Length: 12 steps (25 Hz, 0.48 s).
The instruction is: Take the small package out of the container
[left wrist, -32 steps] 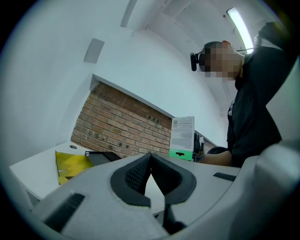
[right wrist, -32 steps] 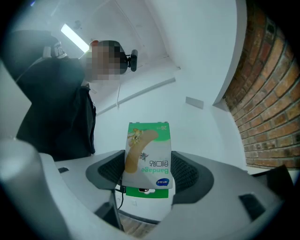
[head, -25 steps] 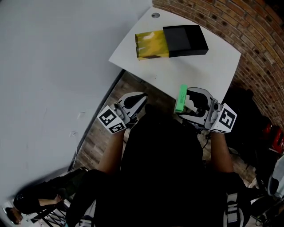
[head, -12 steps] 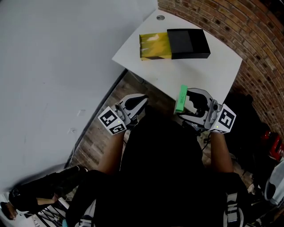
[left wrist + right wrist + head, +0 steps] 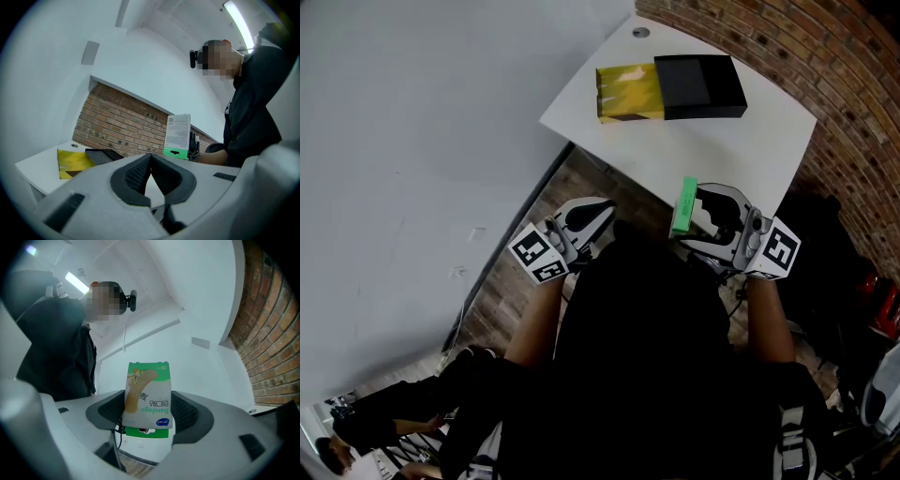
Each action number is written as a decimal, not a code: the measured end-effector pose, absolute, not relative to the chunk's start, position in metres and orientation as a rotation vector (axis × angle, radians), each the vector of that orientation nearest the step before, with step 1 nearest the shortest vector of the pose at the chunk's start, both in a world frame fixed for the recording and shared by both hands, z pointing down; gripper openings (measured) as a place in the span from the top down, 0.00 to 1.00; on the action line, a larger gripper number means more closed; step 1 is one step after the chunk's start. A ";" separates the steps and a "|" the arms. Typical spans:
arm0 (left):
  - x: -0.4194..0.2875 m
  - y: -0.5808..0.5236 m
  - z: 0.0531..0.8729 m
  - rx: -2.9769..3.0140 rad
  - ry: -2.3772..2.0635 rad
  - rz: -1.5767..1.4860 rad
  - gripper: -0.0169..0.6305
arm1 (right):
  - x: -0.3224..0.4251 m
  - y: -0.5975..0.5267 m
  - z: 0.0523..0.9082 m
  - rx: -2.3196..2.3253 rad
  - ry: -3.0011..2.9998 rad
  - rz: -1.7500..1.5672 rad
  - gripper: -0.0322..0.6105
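Note:
A small green and white bandage package (image 5: 683, 206) stands upright in my right gripper (image 5: 695, 209), near the white table's front edge; its pads press on both sides of the package (image 5: 147, 397). The container, a black box (image 5: 703, 84) with a yellow part (image 5: 628, 92) sticking out of its left end, lies far back on the table (image 5: 712, 150). My left gripper (image 5: 600, 210) is shut and empty, hanging off the table to the left of the package (image 5: 178, 136). The left gripper view also shows the container (image 5: 77, 161) at its left.
A brick wall (image 5: 825, 56) runs behind and right of the table. A plain white wall (image 5: 412, 141) fills the left, with wood flooring (image 5: 511, 291) below it. Dark bags (image 5: 839, 272) lie at the right. The person's dark clothing fills the bottom middle.
Both grippers keep their places and the package stays held. The table and container sit slightly further right in the head view, as that camera has shifted.

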<state>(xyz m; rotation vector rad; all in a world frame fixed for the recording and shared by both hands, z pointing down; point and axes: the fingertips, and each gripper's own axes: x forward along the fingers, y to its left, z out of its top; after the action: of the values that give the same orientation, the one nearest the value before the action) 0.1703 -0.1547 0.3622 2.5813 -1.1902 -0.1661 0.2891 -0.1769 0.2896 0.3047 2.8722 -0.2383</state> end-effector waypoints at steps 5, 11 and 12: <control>0.171 -0.151 0.363 2.582 -1.173 -0.155 0.95 | 0.291 -0.178 0.290 0.265 2.860 -0.237 0.47; 0.176 -0.153 0.369 2.590 -1.144 -0.148 0.95 | 0.296 -0.176 0.301 0.230 2.878 -0.254 0.47; 0.178 -0.153 0.369 2.593 -1.141 -0.147 0.95 | 0.298 -0.175 0.302 0.226 2.882 -0.256 0.47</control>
<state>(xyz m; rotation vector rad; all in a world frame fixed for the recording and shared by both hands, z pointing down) 0.1783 -0.1529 0.3687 2.5928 -1.1414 -0.1472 0.2978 -0.1747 0.3024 0.2260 2.8821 -0.2560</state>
